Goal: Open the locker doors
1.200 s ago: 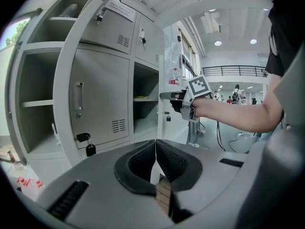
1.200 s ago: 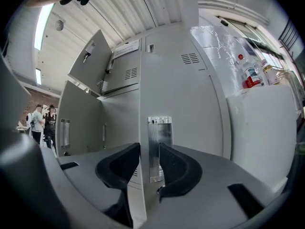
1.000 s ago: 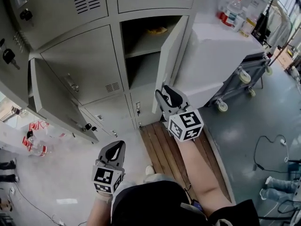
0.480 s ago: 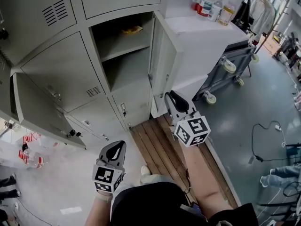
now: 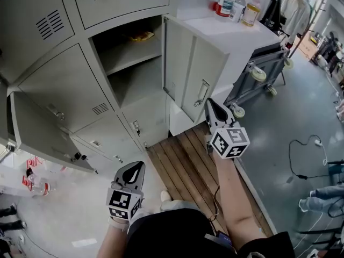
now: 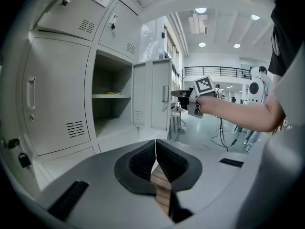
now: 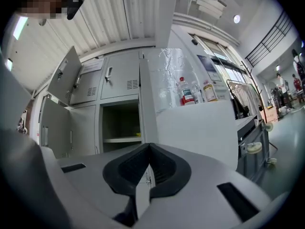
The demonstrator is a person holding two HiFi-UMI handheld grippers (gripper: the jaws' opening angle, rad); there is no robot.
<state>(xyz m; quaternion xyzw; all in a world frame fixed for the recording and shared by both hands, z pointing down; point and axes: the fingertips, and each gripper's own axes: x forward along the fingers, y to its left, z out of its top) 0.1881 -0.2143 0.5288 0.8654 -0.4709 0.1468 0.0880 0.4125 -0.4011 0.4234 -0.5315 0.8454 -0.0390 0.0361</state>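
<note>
The grey lockers fill the upper left of the head view. The middle locker's door (image 5: pixel 191 69) stands swung far open to the right, showing a shelf with a small yellow thing (image 5: pixel 141 36). My right gripper (image 5: pixel 214 107) hovers just right of the door's handle (image 5: pixel 202 93). Its jaws have just been closing and now meet with nothing between the pads. The door's edge (image 7: pixel 147 104) rises behind the right gripper (image 7: pixel 148 149). My left gripper (image 5: pixel 133 172) hangs low over the floor, shut and empty. In the left gripper view the left gripper (image 6: pixel 156 144) faces the open locker.
Another locker door (image 5: pixel 43 138) hangs open at the lower left. Bottles (image 5: pixel 226 4) stand on the white cabinet to the right, with a wheeled cart (image 5: pixel 266 63) beyond it. A wooden slat platform (image 5: pixel 185 160) lies underfoot, and a cable (image 5: pixel 306 155) trails across the floor.
The middle locker door has swung wider open toward the right. My right gripper moved right alongside it and its jaws closed. The left gripper kept its place in the view.
</note>
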